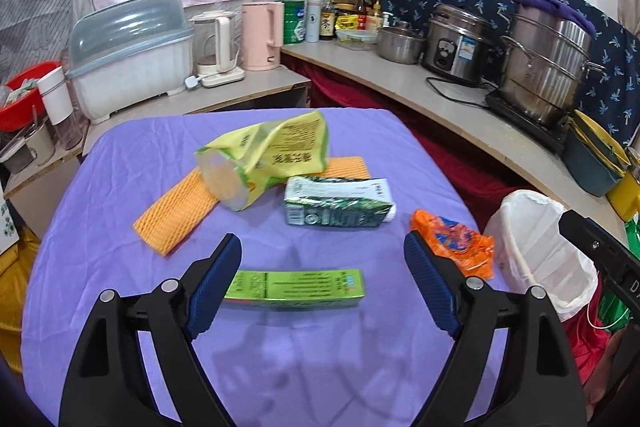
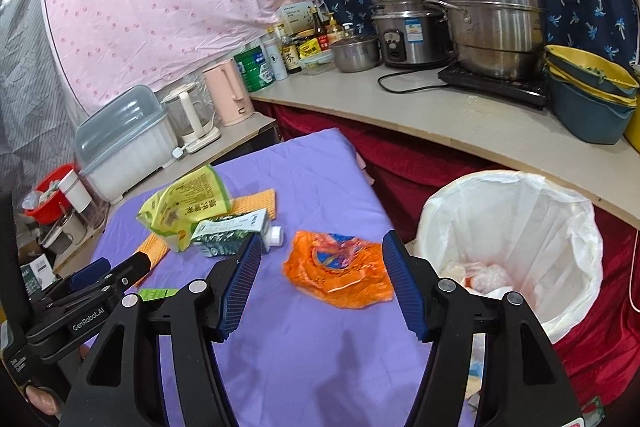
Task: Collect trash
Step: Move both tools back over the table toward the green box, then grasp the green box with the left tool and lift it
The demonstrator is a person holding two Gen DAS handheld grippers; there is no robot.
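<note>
Both claws hang apart, empty: left claw (image 1: 323, 259) over the green box (image 1: 294, 289), right claw (image 2: 320, 259) around the orange wrapper (image 2: 340, 269). That limp wrapper could slip free before reaching the bin (image 2: 516, 195) beside the right claw.

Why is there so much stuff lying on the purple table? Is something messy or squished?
Yes. A crumpled orange wrapper, a squashed green carton, a floppy yellow bag, an orange foam net and a flat green box lie scattered on the purple cloth. They look like trash, not yet in the lined bin beside it.
</note>
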